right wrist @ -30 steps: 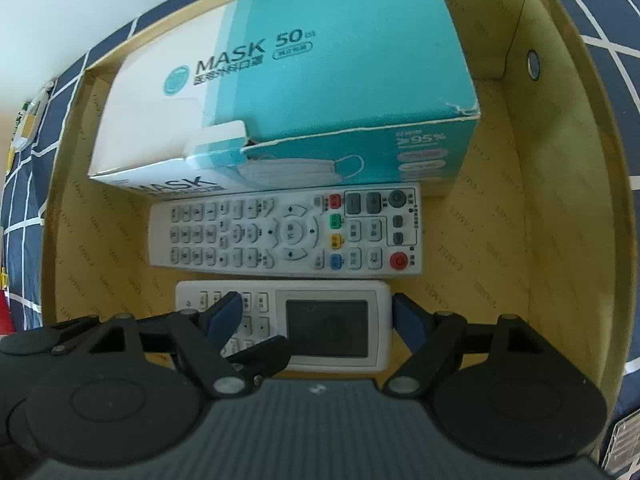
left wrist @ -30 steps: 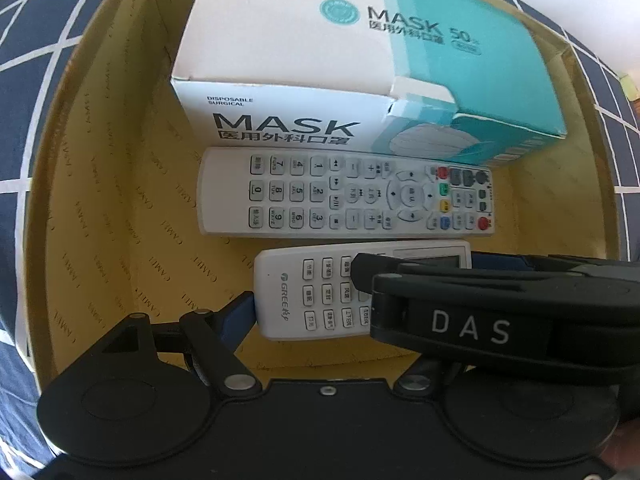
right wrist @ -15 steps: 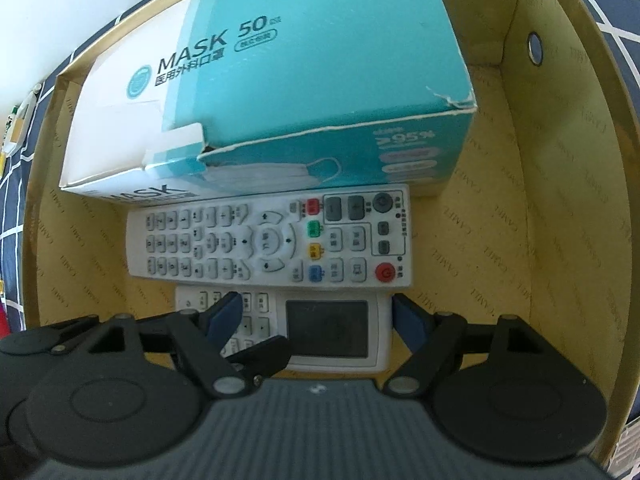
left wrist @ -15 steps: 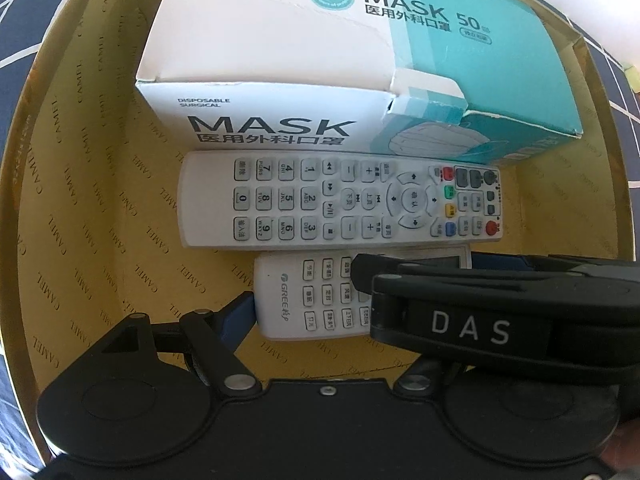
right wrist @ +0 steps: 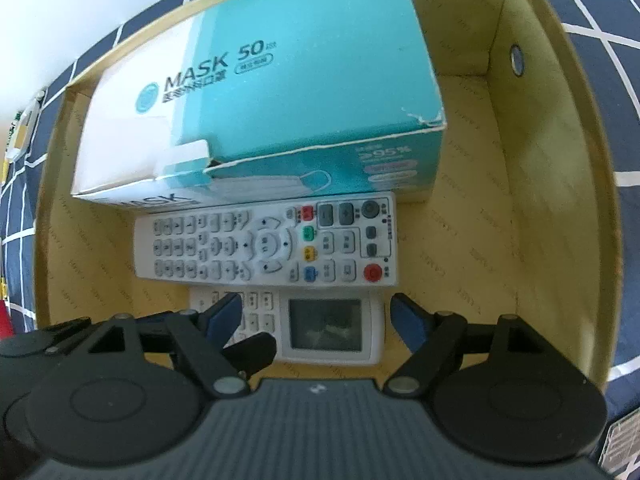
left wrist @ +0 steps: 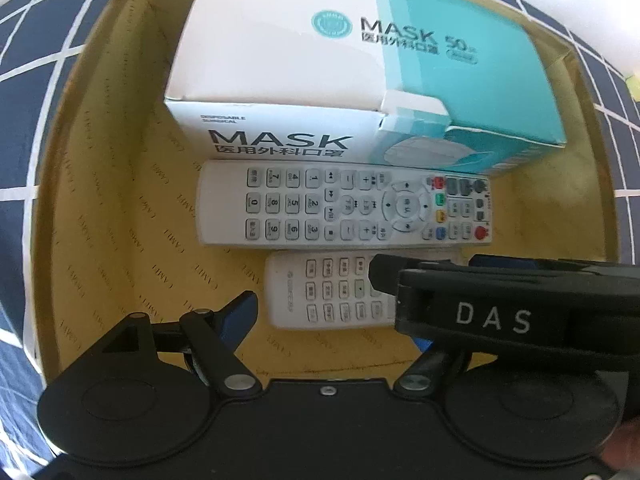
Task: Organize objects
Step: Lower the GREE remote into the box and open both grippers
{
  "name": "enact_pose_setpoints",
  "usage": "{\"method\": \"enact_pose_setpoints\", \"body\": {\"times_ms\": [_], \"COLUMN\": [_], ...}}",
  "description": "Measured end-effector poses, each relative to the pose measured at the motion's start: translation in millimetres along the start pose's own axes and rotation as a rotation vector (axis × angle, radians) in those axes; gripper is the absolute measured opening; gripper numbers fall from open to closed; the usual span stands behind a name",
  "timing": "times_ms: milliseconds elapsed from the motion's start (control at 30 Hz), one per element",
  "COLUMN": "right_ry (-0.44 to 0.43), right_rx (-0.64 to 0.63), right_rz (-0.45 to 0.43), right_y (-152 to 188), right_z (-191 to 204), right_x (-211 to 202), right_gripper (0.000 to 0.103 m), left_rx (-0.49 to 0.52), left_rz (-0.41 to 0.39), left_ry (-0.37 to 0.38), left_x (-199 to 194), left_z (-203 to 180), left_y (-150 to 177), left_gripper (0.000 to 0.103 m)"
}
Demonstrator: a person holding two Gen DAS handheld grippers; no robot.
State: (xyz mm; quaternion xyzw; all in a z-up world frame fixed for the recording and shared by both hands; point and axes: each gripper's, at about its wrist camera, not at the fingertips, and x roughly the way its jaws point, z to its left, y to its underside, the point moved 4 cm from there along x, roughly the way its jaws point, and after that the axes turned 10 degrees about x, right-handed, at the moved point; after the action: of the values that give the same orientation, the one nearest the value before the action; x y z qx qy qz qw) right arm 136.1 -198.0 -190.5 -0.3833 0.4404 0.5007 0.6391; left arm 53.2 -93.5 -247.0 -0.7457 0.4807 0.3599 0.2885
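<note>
small remote (right wrist: pixel 320 326) display (only in right wrist view)

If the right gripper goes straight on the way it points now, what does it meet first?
Most likely the small remote with the screen, which lies between the fingers of the right gripper, on the floor of the yellow box. Depth is unclear.

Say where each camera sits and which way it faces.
Left wrist: on the left gripper, looking steeply down into the box; the right gripper's black arm crosses at right.
Right wrist: on the right gripper, aimed down over the small remote.
Shared: mask box, long remote, small remote.
</note>
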Motion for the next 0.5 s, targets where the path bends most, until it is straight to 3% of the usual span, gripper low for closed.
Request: {"method": "enact_pose_setpoints", "body": {"times_ms": [300,400,500], "right_ry": [-0.039,-0.05,-0.063], "right_rx": [-0.036,-0.046,-0.046], "right_rz": [-0.067,-0.091,-0.119], "right_y": [14,17,23], "right_z": [3,2,3], "right_x": [-48,-66,-86], "right_gripper": [0.084,0.088,0.094], "left_rx": [-0.01,-0.004,-0.01], "left_rz": [-0.097,-0.121,-0.15], "left_ry": [-0.005,-0.014,-0.018], "left_x": [-59,-62,-70], "left_z": [-3,-28,-41], "left_y": [27,1,2], "left_gripper": [0.077,0.081,0.087]}}
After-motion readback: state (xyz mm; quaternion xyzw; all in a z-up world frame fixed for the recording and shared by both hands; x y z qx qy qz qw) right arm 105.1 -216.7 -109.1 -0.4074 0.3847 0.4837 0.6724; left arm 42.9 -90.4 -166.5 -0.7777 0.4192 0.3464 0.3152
